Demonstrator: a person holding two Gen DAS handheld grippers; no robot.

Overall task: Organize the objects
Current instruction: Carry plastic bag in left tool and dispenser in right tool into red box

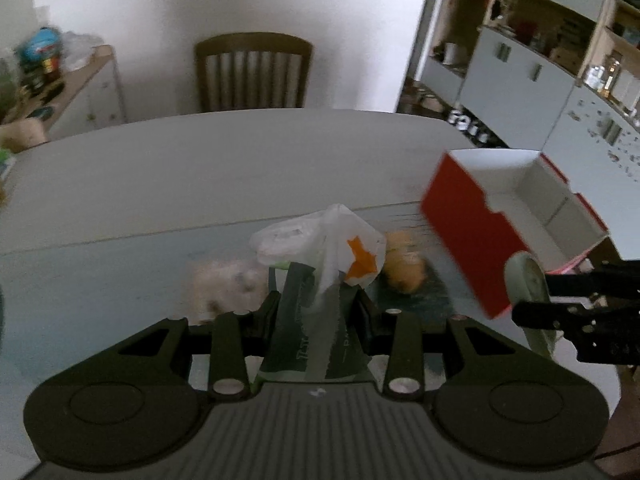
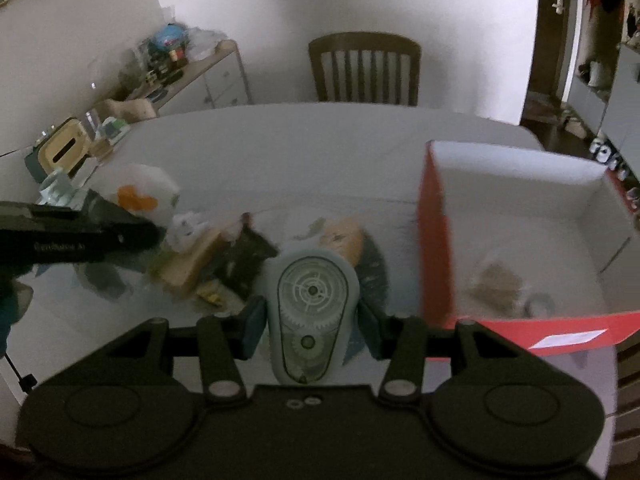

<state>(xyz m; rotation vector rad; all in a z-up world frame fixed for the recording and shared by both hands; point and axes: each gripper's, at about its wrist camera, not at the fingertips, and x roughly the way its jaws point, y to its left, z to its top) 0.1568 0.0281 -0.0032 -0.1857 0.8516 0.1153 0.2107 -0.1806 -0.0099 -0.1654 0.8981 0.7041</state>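
Observation:
My left gripper [image 1: 318, 308] is shut on a dark green packet [image 1: 298, 336] with a white plastic wrapper [image 1: 320, 236] that bears an orange star, lifted above the table. My right gripper [image 2: 312, 314] is shut on a pale grey-green correction tape dispenser [image 2: 310, 312] with clear gears, also held in the air. In the left wrist view the right gripper [image 1: 536, 304] and its dispenser [image 1: 524, 280] show at the right edge. A red box [image 2: 436, 240] with a white inside stands open at the right and holds a brownish item [image 2: 496, 284] and a small ring [image 2: 540, 304].
Loose items lie on the table [image 2: 280, 152] below: a tan block [image 2: 196, 260], a dark wrapper [image 2: 244, 260], an orange-brown object [image 1: 404, 268] and a pale lump [image 1: 224, 284]. A wooden chair [image 1: 252, 72] stands at the far side. A cluttered sideboard [image 2: 188, 68] lines the left wall, cabinets [image 1: 520, 68] the right.

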